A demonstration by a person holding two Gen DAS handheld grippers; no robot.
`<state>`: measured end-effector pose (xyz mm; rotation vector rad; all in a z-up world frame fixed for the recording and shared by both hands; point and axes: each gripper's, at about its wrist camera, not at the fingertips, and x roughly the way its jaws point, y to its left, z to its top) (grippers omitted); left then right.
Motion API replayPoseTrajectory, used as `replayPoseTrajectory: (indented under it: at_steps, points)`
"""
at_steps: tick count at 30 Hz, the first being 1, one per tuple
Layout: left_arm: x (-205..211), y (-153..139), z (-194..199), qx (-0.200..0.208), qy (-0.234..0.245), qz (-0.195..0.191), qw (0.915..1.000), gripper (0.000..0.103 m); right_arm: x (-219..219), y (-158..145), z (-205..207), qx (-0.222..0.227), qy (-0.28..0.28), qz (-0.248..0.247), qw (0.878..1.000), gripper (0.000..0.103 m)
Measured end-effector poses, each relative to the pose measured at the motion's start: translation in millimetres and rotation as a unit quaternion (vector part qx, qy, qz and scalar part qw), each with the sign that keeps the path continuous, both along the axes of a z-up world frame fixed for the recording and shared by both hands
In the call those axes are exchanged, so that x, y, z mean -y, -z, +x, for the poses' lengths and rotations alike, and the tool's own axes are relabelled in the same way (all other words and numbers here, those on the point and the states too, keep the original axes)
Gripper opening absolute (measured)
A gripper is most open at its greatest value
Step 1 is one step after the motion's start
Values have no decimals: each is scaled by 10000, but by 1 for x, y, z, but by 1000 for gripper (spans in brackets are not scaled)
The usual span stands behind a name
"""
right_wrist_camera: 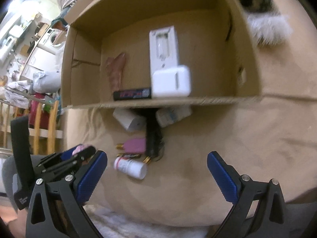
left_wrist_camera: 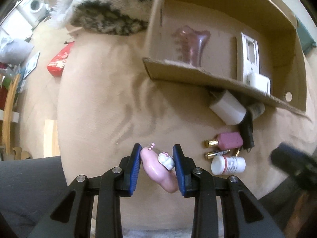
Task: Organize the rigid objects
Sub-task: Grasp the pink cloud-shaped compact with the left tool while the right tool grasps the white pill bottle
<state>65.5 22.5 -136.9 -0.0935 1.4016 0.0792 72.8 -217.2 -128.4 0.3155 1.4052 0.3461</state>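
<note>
While the pink hair clip (left_wrist_camera: 158,170) is pinched between the blue pads of the left gripper (left_wrist_camera: 157,169), it is held clear above the beige bedcover (left_wrist_camera: 103,107), with the gripper pointed straight down. Near its right side a loose cluster is seen — a white pill bottle (left_wrist_camera: 227,165), two batteries (left_wrist_camera: 215,153) and a pink bottle (left_wrist_camera: 229,139). Beyond these stands the open cardboard box (right_wrist_camera: 83,59), in which a white charger (right_wrist_camera: 170,81) and a black bar (right_wrist_camera: 132,94) are lodged. The right gripper (right_wrist_camera: 157,174) is held steeply downward toward the cover — its jaws spread wide, nothing between them.
</note>
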Motion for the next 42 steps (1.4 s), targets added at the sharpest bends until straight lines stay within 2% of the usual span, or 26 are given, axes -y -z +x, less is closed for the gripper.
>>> replayPoseTrajectory:
  at_steps: [2, 3, 4, 6, 9, 12, 14, 16, 18, 24, 34, 42]
  points:
    - [-7, -3, 1, 32, -66, 16, 10000, 29, -8, 9, -3, -247, -33, 273, 9993, 94]
    - [-6, -1, -1, 47, -109, 24, 9999, 29, -13, 14, -5, -401, -41, 399, 9984, 84]
    - [-5, -4, -5, 57, -145, 35, 9999, 29, -17, 19, -7, -548, -37, 484, 9973, 81]
    - [-9, -8, -5, 59, -218, 65, 9997, 29, -29, 28, -12, -727, -55, 528, 9959, 81]
    - [-22, -11, -4, 43, -251, 106, 9996, 29, -43, 37, -14, -808, -96, 335, 9961, 81]
    - [-13, -10, -6, 62, -195, 170, 9996, 29, -54, 42, -14, -847, -106, 161, 9962, 81]
    - [-8, -11, -6, 61, -158, 181, 9997, 29, -61, 44, -15, -814, -170, -80, 9965, 77]
    - [4, -13, -12, 56, -154, 182, 9997, 29, -67, 42, -16, -733, -231, -258, 9967, 62]
    - [7, -13, -13, 57, -155, 186, 9997, 29, -68, 41, -17, -688, -286, -269, 9969, 56]
    - [8, -11, -12, 59, -159, 182, 9997, 29, -62, 36, -20, -659, -336, -145, 9972, 55]
    - [16, -28, -17, 413, 27, 239, 9989, 29, -39, 0, -19, -81, -297, 65, 9995, 55]
    - [22, -72, -18, 1121, 10, 313, 9932, 29, -3, -52, -14, 976, -100, -34, 9952, 55]
